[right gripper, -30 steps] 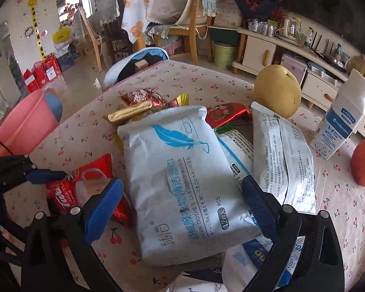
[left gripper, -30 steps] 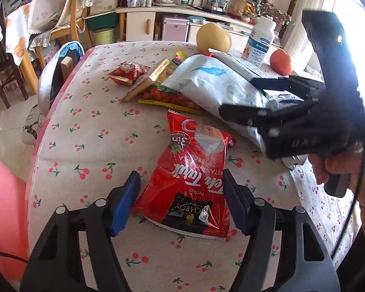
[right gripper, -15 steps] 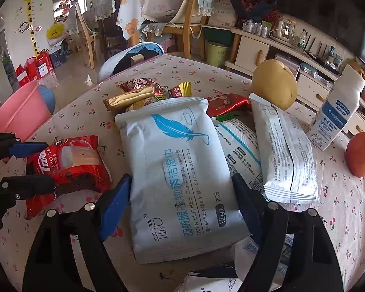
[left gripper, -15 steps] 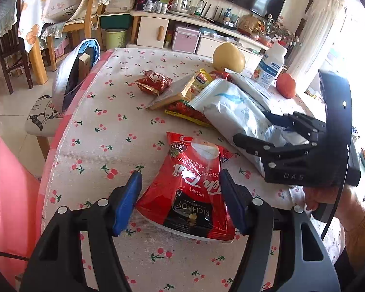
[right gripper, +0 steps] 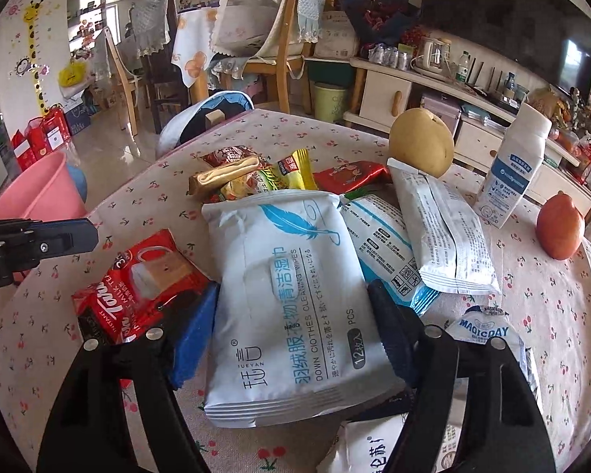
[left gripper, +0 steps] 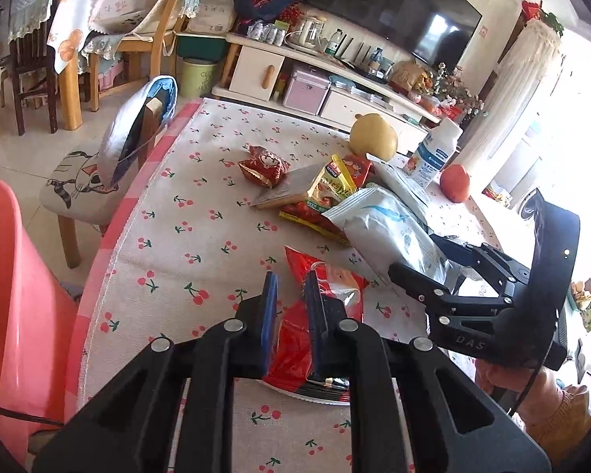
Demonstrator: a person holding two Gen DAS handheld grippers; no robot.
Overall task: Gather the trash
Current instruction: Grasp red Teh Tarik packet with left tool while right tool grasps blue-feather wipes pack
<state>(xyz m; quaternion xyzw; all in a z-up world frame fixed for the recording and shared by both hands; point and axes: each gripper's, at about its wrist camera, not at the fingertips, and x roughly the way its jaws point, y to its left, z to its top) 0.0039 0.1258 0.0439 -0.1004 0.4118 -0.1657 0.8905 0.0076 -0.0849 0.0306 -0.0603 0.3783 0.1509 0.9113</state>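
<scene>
A red milk-tea packet lies on the cherry-print tablecloth. My left gripper is shut on its crumpled near end; it also shows in the right wrist view. My right gripper is open, its fingers on either side of a white wet-wipes pack with a blue feather. That pack also shows in the left wrist view, with the right gripper beside it.
More wrappers, further white packs, a yellow pear, a white bottle and a red fruit lie on the table. A pink bin stands at the table's left edge, beside a chair.
My left gripper has closed from wide open onto the red packet, crumpling it. My right gripper has narrowed around the wet-wipes pack. Both views have pulled back and up a little.
</scene>
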